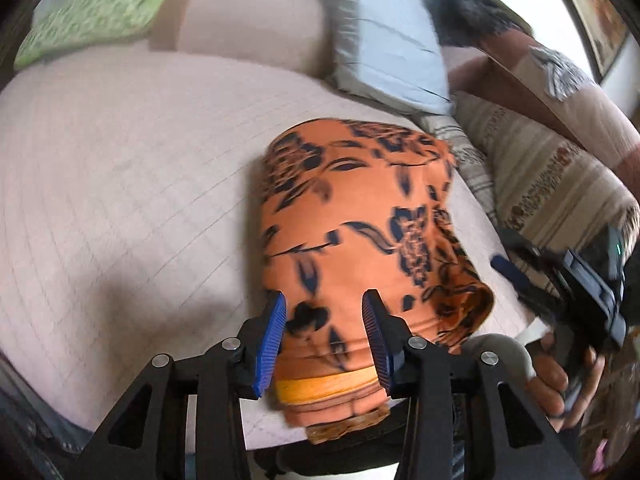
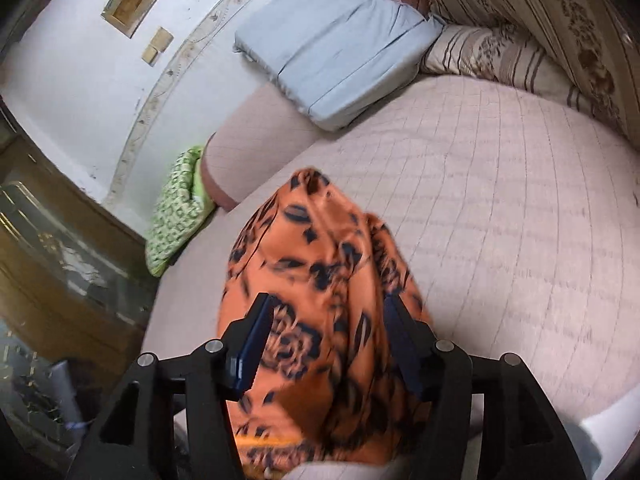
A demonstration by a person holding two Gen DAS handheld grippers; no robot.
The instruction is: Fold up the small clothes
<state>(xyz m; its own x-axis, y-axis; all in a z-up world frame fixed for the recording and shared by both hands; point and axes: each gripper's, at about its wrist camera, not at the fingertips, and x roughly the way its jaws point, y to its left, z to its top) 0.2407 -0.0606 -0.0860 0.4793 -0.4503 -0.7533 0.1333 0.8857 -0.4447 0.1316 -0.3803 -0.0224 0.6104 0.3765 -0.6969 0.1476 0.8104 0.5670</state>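
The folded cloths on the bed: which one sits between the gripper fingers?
The orange floral cloth, lying right between the left gripper fingers. The green patterned cloth and grey-blue cloth lie far off.

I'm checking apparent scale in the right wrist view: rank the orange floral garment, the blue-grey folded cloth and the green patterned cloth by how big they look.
1. orange floral garment, though it is nearest the camera
2. blue-grey folded cloth
3. green patterned cloth, partly hidden

a home bedroom: a quilted pink bed (image 2: 500,208) with a blue pillow (image 2: 336,52) and floral bolster (image 1: 548,184).
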